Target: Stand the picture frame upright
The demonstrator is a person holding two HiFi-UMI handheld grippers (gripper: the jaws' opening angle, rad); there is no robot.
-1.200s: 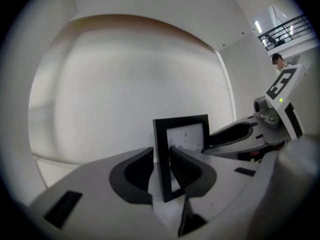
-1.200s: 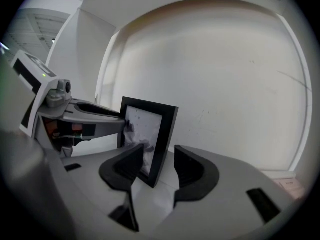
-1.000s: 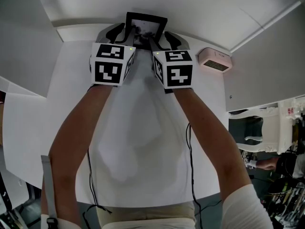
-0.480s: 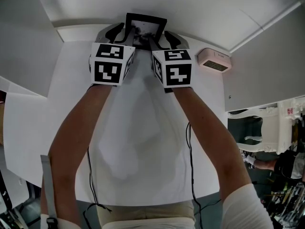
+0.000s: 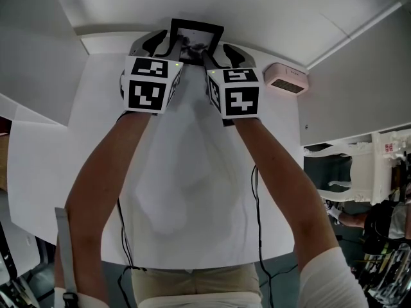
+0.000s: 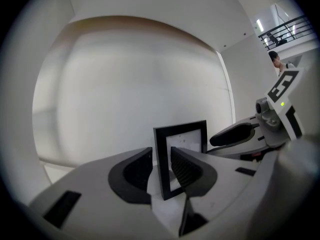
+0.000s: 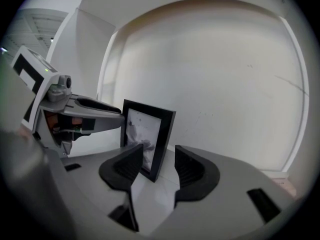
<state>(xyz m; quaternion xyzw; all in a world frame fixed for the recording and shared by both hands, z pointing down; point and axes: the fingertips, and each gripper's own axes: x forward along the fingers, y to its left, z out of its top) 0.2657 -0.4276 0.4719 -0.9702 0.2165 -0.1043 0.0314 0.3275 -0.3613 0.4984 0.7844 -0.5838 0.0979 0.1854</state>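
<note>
A black picture frame (image 5: 196,40) stands upright at the far edge of the white table (image 5: 192,191), close to the wall. My left gripper (image 5: 168,42) is shut on the frame's left border (image 6: 161,154), with a pad on each face. My right gripper (image 5: 218,47) straddles the frame's right border (image 7: 162,134). Its jaws are open, and a gap shows between the border and the outer pad. In the left gripper view the frame (image 6: 180,134) faces away. In the right gripper view its pictured side (image 7: 142,131) shows.
A small pink clock (image 5: 287,80) sits on the table to the right of the frame. The white wall (image 5: 225,5) rises just behind the frame. Chairs and a person are off the table's right side (image 5: 359,210).
</note>
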